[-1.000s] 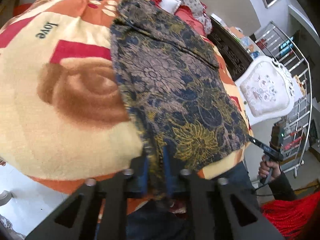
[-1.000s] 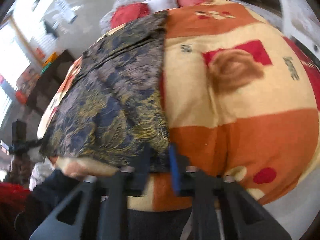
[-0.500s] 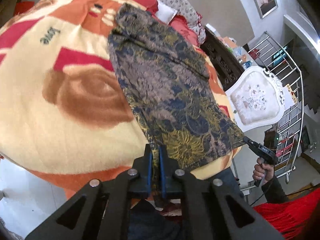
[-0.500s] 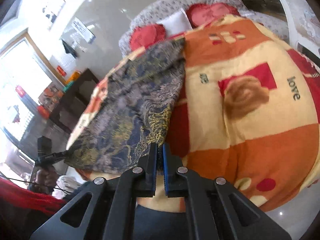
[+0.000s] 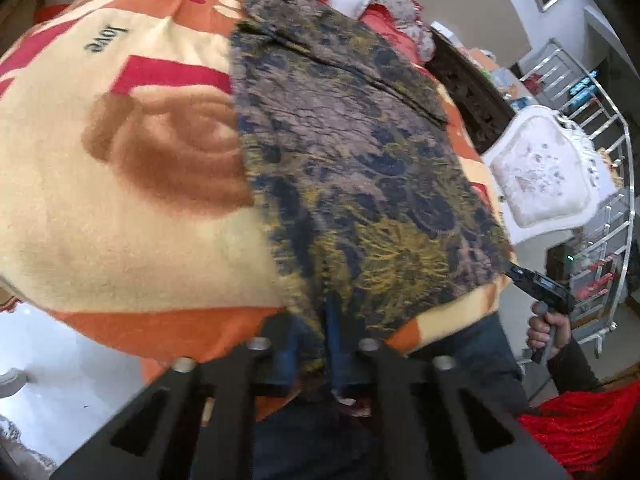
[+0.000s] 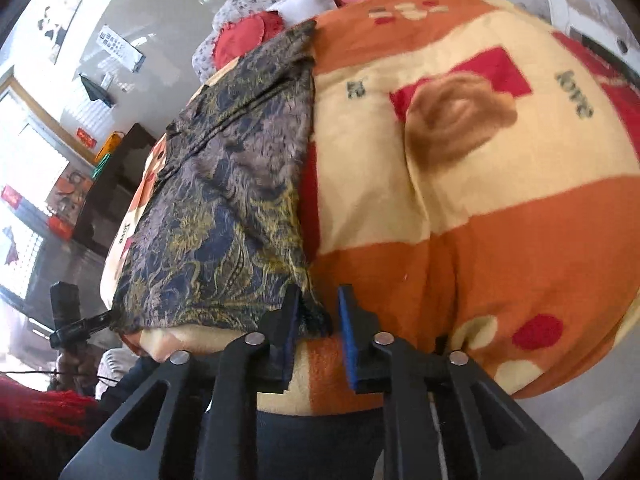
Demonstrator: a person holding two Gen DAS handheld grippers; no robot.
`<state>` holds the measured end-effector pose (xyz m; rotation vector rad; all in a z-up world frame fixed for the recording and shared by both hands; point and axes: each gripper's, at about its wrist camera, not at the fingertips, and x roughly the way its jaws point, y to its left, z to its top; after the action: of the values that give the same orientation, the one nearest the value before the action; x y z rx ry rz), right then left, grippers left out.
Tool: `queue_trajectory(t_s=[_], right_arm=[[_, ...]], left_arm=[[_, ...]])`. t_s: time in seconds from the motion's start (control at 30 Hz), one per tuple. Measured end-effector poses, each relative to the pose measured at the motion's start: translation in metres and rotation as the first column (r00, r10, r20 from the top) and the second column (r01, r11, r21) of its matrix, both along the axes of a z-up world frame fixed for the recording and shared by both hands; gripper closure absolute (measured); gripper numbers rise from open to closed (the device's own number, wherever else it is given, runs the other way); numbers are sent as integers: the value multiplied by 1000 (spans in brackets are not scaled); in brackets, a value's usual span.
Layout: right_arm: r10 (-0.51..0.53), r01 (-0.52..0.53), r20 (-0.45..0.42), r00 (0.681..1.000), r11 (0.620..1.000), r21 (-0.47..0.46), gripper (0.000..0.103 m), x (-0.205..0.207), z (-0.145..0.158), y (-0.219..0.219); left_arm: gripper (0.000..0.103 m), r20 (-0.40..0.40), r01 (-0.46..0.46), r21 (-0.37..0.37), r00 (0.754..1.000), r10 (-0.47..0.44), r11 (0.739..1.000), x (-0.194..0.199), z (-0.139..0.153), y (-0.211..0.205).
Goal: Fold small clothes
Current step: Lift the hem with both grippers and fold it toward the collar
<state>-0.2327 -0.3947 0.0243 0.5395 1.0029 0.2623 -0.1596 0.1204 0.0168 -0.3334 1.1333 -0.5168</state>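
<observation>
A bed is covered by an orange, cream and red blanket (image 5: 120, 208); a dark floral garment (image 5: 360, 168) is spread flat on it.

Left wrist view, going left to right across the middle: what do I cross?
Orange and cream blanket → dark floral garment → white ornate chair back → metal railing.

A white upholstered chair (image 5: 548, 168) stands off the bed's corner, red cushions (image 6: 248, 34) line its far edge, metal railing (image 5: 604, 128) behind.
</observation>
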Motion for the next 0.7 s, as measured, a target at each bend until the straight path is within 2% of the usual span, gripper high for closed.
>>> queue_trajectory(t_s=[0.07,0.1,0.17,0.23,0.3,0.43,0.57,0.7], right_arm=[[10,-9,15,1000,1000,-19,64,-2,1,4],[20,-19,31,999,999,-32,72,-3,5,5],[47,-44,72,996,998,-41,76,-7,19,8],[43,-39,132,990,999,-27,77,-12,41,3],[5,-12,213,977,999,30,77,-16,68,-9],[-61,26,319,946,993,111,77,-7,104,-22],[-75,32,336,939,991,132,77,5,111,-20],[-51,19,300,953,994,109,77,6,100,-12]], left_arm=[[96,-4,-21,-6,1000,21,1000,0,2,3],[97,0,-27,-4,1000,27,1000,-2,7,4],[97,29,-29,-8,999,30,1000,-4,23,6],[97,72,-41,-58,996,45,997,-2,49,14],[97,120,-58,-136,990,75,989,7,78,25],[97,194,-74,-208,974,115,975,32,116,36],[97,230,-83,-163,966,119,983,42,124,32],[97,157,-113,-160,978,139,981,40,97,34]])
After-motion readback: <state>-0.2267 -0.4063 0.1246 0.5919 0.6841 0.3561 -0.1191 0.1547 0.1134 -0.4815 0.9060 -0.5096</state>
